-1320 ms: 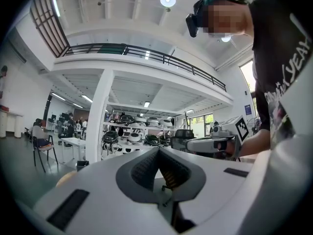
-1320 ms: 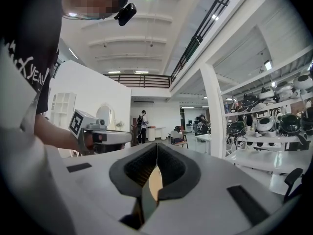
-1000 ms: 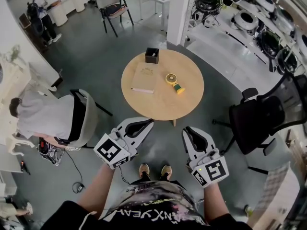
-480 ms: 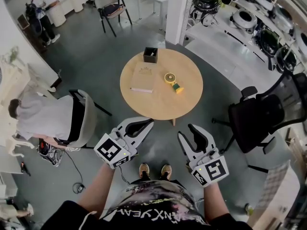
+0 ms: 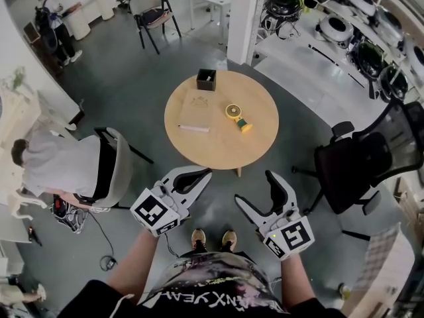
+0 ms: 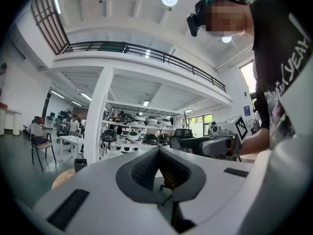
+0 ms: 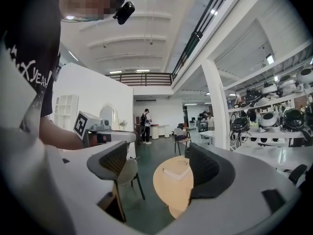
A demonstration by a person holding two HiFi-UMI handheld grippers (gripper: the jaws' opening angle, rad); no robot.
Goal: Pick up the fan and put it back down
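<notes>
In the grey-floored workshop ahead of me stands one round wooden table (image 5: 218,148) carrying three things: one yellow fan (image 5: 235,114) near its middle, one tan book (image 5: 195,110) just left of the fan, and one black box (image 5: 206,79) at the far edge. I hold two grippers short of the table, well apart from the fan. The left gripper (image 5: 197,173) has its jaws closed together on nothing, while the right gripper (image 5: 255,188) has just been opening its jaws, which gape wide with nothing held.
</notes>
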